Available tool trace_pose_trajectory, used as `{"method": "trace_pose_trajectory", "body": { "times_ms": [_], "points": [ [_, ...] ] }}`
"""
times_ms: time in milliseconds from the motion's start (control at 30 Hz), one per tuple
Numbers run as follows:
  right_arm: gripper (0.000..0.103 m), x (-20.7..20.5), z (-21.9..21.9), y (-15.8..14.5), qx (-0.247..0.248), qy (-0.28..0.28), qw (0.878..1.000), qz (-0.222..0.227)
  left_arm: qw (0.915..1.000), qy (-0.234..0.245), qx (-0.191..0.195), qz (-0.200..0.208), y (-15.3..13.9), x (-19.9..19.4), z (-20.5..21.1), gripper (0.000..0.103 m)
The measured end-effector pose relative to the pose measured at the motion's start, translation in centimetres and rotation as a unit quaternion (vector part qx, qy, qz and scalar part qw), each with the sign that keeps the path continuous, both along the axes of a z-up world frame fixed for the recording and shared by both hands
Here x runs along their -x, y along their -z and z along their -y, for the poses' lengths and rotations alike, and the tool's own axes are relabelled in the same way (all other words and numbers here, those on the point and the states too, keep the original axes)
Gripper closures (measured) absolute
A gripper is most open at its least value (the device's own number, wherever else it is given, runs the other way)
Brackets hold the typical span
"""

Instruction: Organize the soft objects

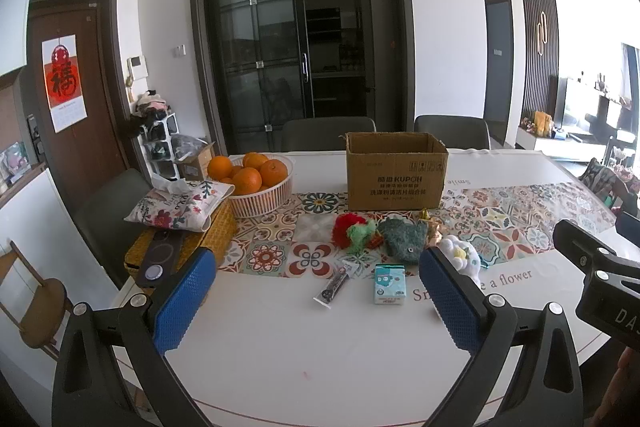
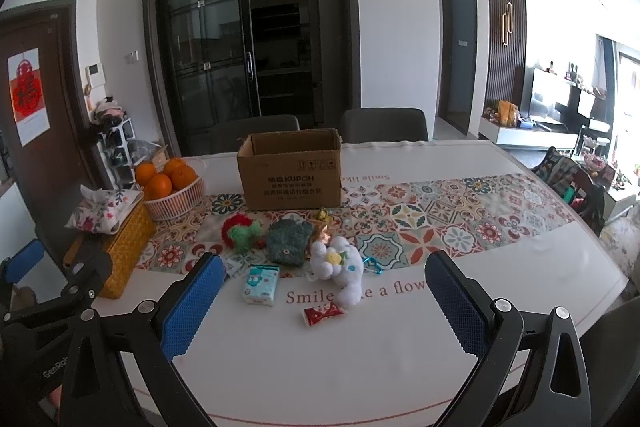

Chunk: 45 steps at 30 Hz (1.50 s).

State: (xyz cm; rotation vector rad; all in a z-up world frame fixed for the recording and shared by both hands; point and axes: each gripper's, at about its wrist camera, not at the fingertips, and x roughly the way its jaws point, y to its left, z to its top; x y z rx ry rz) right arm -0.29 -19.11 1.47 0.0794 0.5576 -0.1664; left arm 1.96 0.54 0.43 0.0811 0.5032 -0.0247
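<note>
Nothing gripped yet: left tool (image 1: 316, 301) spread wide, low centre of its frame, above bare surface (image 1: 320, 359); right tool (image 2: 324, 301) likewise spread, pinching nothing, low centre of its own frame.

Soft things clustered mid-frame, in front of the open cardboard box (image 2: 290, 173): red-and-green fuzzy toy (image 2: 240, 231) at left, blue-green knitted mitten (image 2: 289, 241) just beside it, white plush toy (image 2: 340, 269) at right and nearest the right tool. Among them, not soft: tissue pack (image 2: 261, 284), red candy wrapper (image 2: 322, 315), dark sachet (image 1: 335, 287); best left alone.

Likely first step: reach for one soft item, box probably the destination. To do it well:

- start with the white plush, closest and clear on its near side; centre it between the blue pads (image 2: 192, 307) before closing;
- come down over the body, not the dangling leg, so nothing swings or slips;
- close gently; plush compresses, so squeeze until firm, no further;
- keep clear of the red wrapper touching its foot and the small blue clip (image 2: 372, 264) beside it;
- lift straight up before carrying toward the box at upper centre;
- hold the left tool back, or send it to the fuzzy toy on its own side, avoiding crossed paths.
</note>
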Motion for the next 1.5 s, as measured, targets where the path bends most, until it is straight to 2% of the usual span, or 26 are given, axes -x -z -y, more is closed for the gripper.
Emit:
{"method": "trace_pose_trajectory", "body": {
  "times_ms": [333,500,733,867,1033,1133,1200,1267,1433,1500],
  "points": [
    [0.001,0.0,0.0,0.0,-0.001,0.0,1.0,0.001,1.0,-0.003,-0.001,0.005,0.1,-0.1,0.0,0.0],
    [0.001,-0.3,0.1,0.4,-0.003,-0.002,1.0,0.0,0.9997,-0.005,-0.023,0.0,1.0,-0.4,0.5,0.0],
    [0.001,-2.4,-0.5,3.0,-0.02,-0.041,0.998,-0.038,0.9971,0.001,-0.075,-0.01,3.2,-1.8,0.2,0.0],
    [0.001,-4.0,-1.3,4.1,-0.027,-0.057,0.997,-0.047,0.9962,0.019,-0.078,-0.034,4.3,-3.8,-0.8,0.002],
    [0.003,-6.9,-3.1,5.9,-0.034,-0.065,0.995,-0.068,0.9918,0.068,-0.097,-0.048,6.3,-7.4,-2.3,0.008],
    [0.008,-9.0,-4.3,7.2,-0.029,-0.05,0.995,-0.08,0.9879,0.104,-0.09,-0.072,7.7,-10.1,-3.4,0.014],
    [0.009,-10.9,-5.2,8.2,-0.046,-0.045,0.993,-0.102,0.9853,0.124,-0.082,-0.083,8.8,-11.7,-3.9,0.016],
    [0.015,-12.1,-5.9,9.2,-0.054,-0.042,0.991,-0.118,0.982,0.137,-0.083,-0.1,10.0,-13.2,-4.3,0.023],
    [0.02,-14.8,-7.2,11.8,-0.051,-0.015,0.988,-0.147,0.9726,0.17,-0.082,-0.135,12.9,-15.7,-4.6,0.03],
    [0.021,-15.7,-7.6,12.6,-0.053,-0.012,0.986,-0.158,0.9716,0.175,-0.078,-0.139,13.6,-16.3,-4.5,0.031]
  ]
}}
